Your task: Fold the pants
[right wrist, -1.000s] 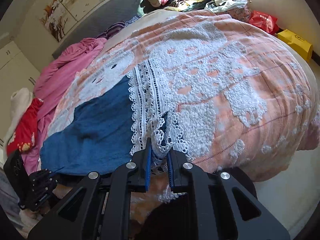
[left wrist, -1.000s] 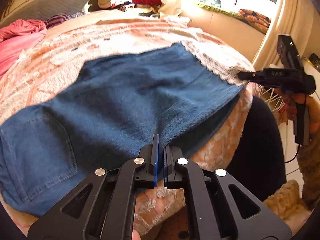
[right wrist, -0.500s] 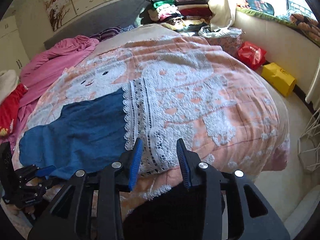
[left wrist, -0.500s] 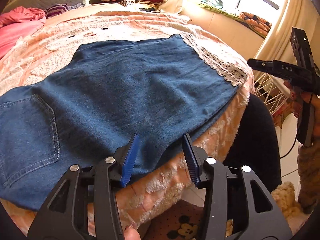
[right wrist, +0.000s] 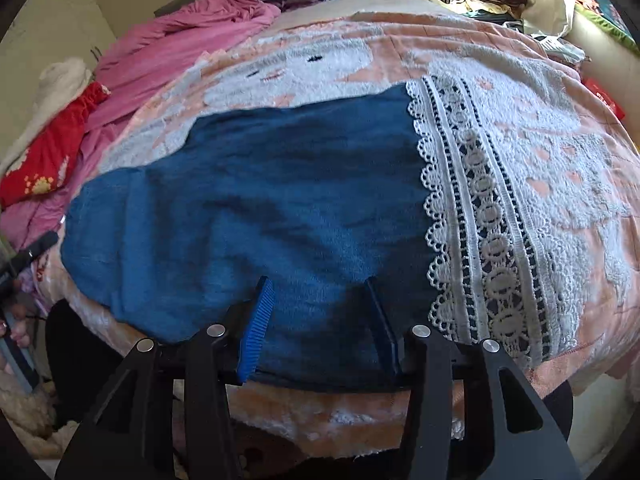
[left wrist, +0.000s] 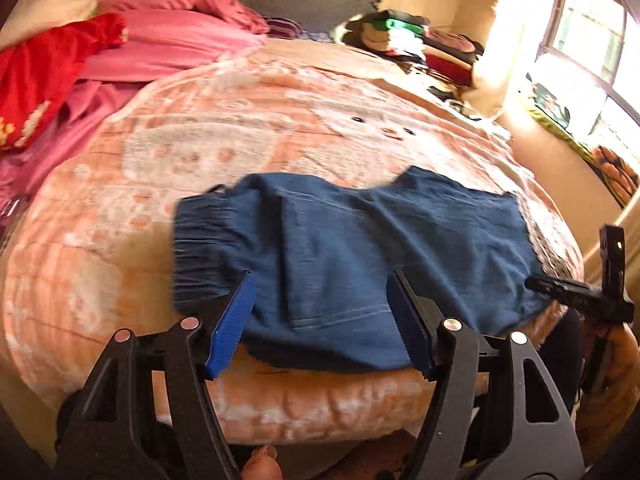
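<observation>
The blue denim pants lie flat across the near edge of the bed, waistband to the left, white lace hem to the right. They also show in the right wrist view. My left gripper is open and empty, its jaws wide apart over the pants' near edge by the waist. My right gripper is open and empty over the near edge of the leg, left of the lace. The right gripper's black body also shows in the left wrist view.
The bed has a peach and white patterned blanket. Pink bedding and a red garment lie at the far left. Stacked clothes sit at the back right by a window.
Both grippers were shut on the fabric edge a second ago; they opened and let go. Both have pulled back and shifted left, so more of the pants and bed shows.
</observation>
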Demonstrator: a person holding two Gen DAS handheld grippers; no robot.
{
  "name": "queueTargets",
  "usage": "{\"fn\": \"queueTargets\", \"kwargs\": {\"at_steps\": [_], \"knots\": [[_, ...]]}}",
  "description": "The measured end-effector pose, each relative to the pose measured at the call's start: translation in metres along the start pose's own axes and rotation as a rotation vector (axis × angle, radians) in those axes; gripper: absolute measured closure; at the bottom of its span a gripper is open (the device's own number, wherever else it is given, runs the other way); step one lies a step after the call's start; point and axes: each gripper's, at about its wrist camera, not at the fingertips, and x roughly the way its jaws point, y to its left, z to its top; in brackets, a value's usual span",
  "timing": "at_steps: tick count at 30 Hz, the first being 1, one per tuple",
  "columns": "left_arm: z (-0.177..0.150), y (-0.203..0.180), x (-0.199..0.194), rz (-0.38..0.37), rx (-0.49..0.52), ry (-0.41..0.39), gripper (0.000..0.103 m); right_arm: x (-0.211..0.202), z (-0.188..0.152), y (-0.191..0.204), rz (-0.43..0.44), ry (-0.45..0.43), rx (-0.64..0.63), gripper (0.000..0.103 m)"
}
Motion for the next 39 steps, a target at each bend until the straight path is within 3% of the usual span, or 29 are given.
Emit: {"fn": "queueTargets", "kwargs": {"at_steps": [4,7,9,10,13,16,21,25,30,34,39], "knots": [[0.002,0.032,0.007,0.118,-0.086,0.013,0.032,0.0,-0.004,0.005,-0.006,-0.017,-0.022,0.05],[0.0,0.046,0.022,0.067,-0.18,0.035,0.03,0.0,-0.005,0.006,-0.012,-0.018,-0.024,0.049],[-0.003,0.044,0.034,0.063,-0.199,0.054,0.039,0.001,-0.005,0.006,-0.009,-0.019,-0.023,0.048],[-0.003,0.041,0.039,0.078,-0.197,0.057,0.059,0.001,-0.005,0.005,-0.007,-0.019,-0.019,0.048],[0.004,0.041,0.036,0.089,-0.2,0.034,0.067,-0.001,-0.004,0.002,0.005,-0.015,-0.007,0.048],[0.015,0.047,0.02,0.134,-0.167,-0.018,0.068,-0.003,-0.006,0.0,0.012,-0.012,0.008,0.048],[0.001,0.053,0.042,0.17,-0.119,0.074,0.061,-0.002,-0.008,0.0,0.011,-0.017,0.009,0.048],[-0.003,0.06,0.038,0.168,-0.154,0.074,0.045,-0.002,-0.007,0.0,0.016,-0.01,0.0,0.047],[0.009,0.055,-0.009,0.184,-0.11,-0.001,0.044,-0.016,-0.005,-0.003,0.014,-0.03,-0.007,0.047],[0.028,0.042,-0.028,0.134,-0.08,-0.058,0.038,-0.04,0.003,-0.016,0.025,-0.114,0.016,0.047],[0.055,0.005,-0.004,0.017,-0.03,-0.058,0.038,-0.059,0.028,-0.047,-0.024,-0.177,0.057,0.043]]}}
